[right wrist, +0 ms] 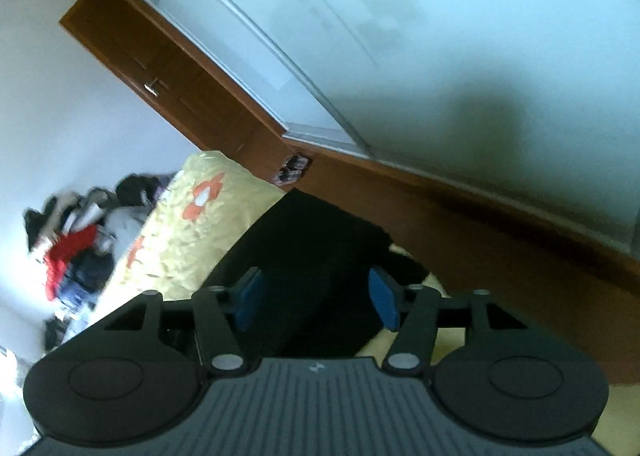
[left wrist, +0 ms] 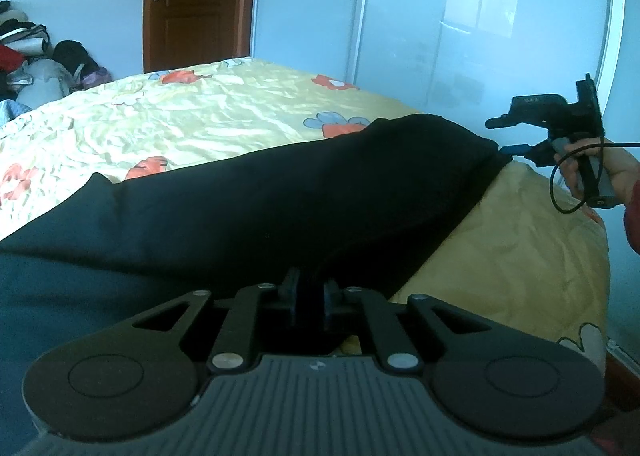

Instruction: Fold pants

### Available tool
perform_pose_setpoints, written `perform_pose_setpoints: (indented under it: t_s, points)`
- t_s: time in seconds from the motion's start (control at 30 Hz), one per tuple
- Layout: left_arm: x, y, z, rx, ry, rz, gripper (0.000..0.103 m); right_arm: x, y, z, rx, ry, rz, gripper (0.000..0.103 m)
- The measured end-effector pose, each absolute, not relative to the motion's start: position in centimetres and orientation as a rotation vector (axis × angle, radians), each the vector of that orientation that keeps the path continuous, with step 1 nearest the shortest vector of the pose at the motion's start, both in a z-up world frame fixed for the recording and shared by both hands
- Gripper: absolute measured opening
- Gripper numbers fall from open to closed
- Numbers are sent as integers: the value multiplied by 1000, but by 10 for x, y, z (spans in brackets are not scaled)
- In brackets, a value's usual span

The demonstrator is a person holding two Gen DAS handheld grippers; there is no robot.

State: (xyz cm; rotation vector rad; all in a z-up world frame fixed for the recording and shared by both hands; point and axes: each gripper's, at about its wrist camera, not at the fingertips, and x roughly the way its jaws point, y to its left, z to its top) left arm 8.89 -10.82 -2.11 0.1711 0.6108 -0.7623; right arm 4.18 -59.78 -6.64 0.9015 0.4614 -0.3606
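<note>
Black fabric pants point(left wrist: 280, 196) folded across yellow floral bedsheet point(left wrist: 180, 116), left gripper point(left wrist: 310, 298) barely cracked over them, right gripper point(right wrist: 316, 300) wide open, gripping nothing.

Black pants point(left wrist: 280, 196) lie across the near part of the bed point(left wrist: 200, 116) — the yellow flowered cover beyond them is bare, open room for a hand. Far-left corner blocked by a clothes pile point(left wrist: 36, 60). Right side is tighter — the right gripper point(left wrist: 508, 136) sits at the pants' end, wardrobe doors point(left wrist: 480, 24) close behind it.
</note>
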Motion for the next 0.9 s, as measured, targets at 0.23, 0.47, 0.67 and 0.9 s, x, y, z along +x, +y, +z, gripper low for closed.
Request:
perform_pose_setpoints:
  t_s: [0.23, 0.47, 0.67, 0.9]
  points:
    - [91, -105, -21, 137, 606, -757, 13, 49, -609, -81, 871, 400, -374, 6]
    - [88, -99, -16, 153, 610, -790, 9, 23, -599, -61, 721, 415, -425, 6]
    - [85, -100, -24, 178, 655, -802, 16, 13, -597, -54, 732, 426, -550, 39]
    - [80, -94, -12, 135, 675, -876, 18, -7, -584, -52, 978, 406, -362, 40]
